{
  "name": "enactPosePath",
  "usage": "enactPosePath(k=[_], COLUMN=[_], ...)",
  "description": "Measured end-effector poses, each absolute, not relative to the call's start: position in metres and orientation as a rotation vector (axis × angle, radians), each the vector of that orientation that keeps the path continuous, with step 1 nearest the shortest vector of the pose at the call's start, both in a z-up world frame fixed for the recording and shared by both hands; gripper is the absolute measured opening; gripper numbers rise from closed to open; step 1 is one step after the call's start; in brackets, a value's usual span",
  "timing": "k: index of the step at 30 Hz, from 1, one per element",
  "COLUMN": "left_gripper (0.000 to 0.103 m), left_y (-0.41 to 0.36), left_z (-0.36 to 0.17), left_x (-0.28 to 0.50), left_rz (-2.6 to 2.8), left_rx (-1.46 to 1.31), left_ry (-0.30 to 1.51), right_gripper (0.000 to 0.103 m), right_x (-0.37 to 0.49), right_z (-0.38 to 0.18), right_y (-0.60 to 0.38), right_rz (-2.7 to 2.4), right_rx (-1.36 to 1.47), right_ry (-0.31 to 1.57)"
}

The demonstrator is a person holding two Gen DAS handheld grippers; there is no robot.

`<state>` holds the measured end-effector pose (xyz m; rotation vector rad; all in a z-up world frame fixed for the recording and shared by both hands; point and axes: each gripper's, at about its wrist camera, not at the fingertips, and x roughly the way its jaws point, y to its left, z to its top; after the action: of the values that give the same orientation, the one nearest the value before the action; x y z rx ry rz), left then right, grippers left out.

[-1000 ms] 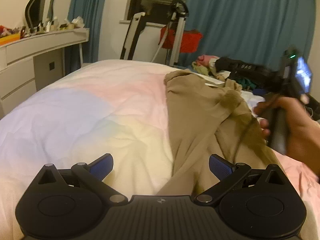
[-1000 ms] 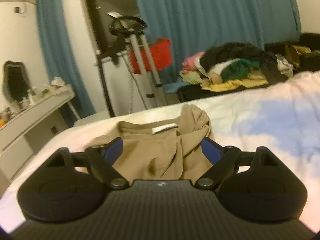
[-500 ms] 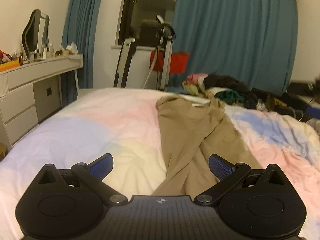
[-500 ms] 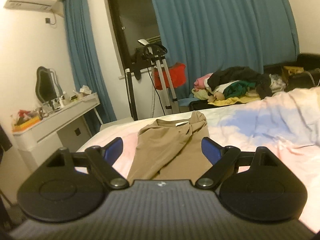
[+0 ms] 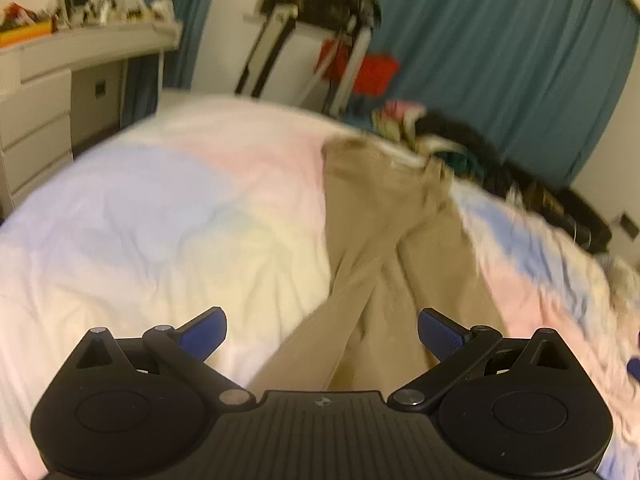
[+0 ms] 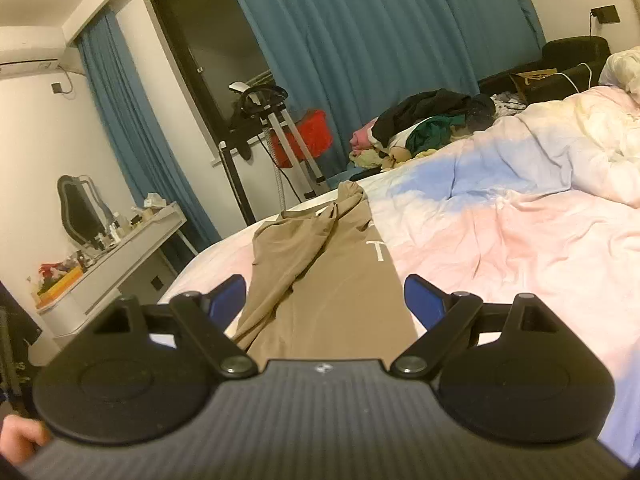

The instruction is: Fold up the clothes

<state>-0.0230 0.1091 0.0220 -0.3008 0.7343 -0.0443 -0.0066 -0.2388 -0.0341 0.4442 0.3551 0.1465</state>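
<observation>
A tan garment (image 5: 384, 236) lies lengthwise in a narrow strip on the pastel bedspread (image 5: 168, 220); its neck end with a white label is at the far edge. It also shows in the right wrist view (image 6: 320, 280), with a white letter T printed near its right edge. My left gripper (image 5: 322, 330) is open and empty, above the garment's near end. My right gripper (image 6: 325, 298) is open and empty, also over the near part of the garment. The left wrist view is blurred.
A pile of clothes (image 6: 424, 124) lies beyond the far edge of the bed. A white dresser (image 6: 116, 248) with clutter stands at left. A metal stand with a red bag (image 6: 308, 140) is before the blue curtains (image 6: 380, 40). Rumpled bedding (image 6: 560, 184) lies at right.
Both grippers pulled back toward the near end of the garment and the views tilted. The right gripper left the left wrist view. Both stayed open.
</observation>
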Motion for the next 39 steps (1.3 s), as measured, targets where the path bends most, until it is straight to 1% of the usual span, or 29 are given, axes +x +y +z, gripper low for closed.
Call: enactPosePath(k=[2, 9, 15, 19, 26, 27, 28, 29, 30, 31, 32, 33, 34, 36, 39], left_gripper=[0.101, 0.096, 0.079, 0.07, 0.06, 0.055, 0.046, 0.041, 0.031, 0.023, 0.013, 0.006, 0.002, 0.002, 0.002], left_y=[0.118, 0.147, 0.15, 0.143, 0.137, 0.136, 0.133, 0.13, 0.124, 0.117, 0.111, 0.103, 0.095, 0.08, 0.055], left_z=[0.02, 0.018, 0.003, -0.011, -0.027, -0.026, -0.025, -0.024, -0.022, -0.019, -0.016, -0.012, -0.006, 0.004, 0.018], left_x=[-0.02, -0.016, -0.008, -0.003, 0.002, 0.001, -0.001, -0.003, -0.006, -0.009, -0.013, -0.018, -0.025, -0.039, -0.059], left_rz=[-0.087, -0.067, 0.0, 0.051, 0.169, 0.163, 0.154, 0.141, 0.114, 0.082, 0.05, 0.02, -0.008, -0.057, -0.131], left_rx=[-0.323, -0.341, -0.321, -0.282, -0.204, -0.189, -0.171, -0.151, -0.113, -0.069, -0.025, 0.03, 0.088, 0.179, 0.246], left_ry=[0.801, 0.979, 1.138, 1.216, 1.322, 1.321, 1.319, 1.315, 1.307, 1.296, 1.285, 1.254, 1.214, 1.144, 1.064], right_gripper=[0.087, 0.087, 0.087, 0.088, 0.088, 0.088, 0.088, 0.088, 0.088, 0.088, 0.088, 0.088, 0.088, 0.088, 0.088], right_x=[-0.006, -0.005, -0.002, -0.002, 0.002, 0.003, 0.003, 0.004, 0.004, 0.005, 0.005, 0.005, 0.006, 0.007, 0.009], right_z=[-0.038, -0.047, -0.051, -0.056, -0.063, -0.063, -0.064, -0.065, -0.065, -0.066, -0.067, -0.068, -0.069, -0.072, -0.074], right_y=[-0.239, -0.251, -0.257, -0.262, -0.265, -0.265, -0.265, -0.264, -0.264, -0.263, -0.263, -0.263, -0.264, -0.265, -0.27], right_rz=[0.156, 0.18, 0.203, 0.2, 0.2, 0.198, 0.197, 0.197, 0.196, 0.194, 0.192, 0.188, 0.178, 0.164, 0.159], right_rx=[0.452, 0.52, 0.584, 0.624, 0.679, 0.678, 0.677, 0.677, 0.678, 0.677, 0.677, 0.676, 0.676, 0.683, 0.704], right_ry=[0.37, 0.421, 0.454, 0.475, 0.508, 0.515, 0.523, 0.529, 0.535, 0.54, 0.546, 0.553, 0.564, 0.581, 0.592])
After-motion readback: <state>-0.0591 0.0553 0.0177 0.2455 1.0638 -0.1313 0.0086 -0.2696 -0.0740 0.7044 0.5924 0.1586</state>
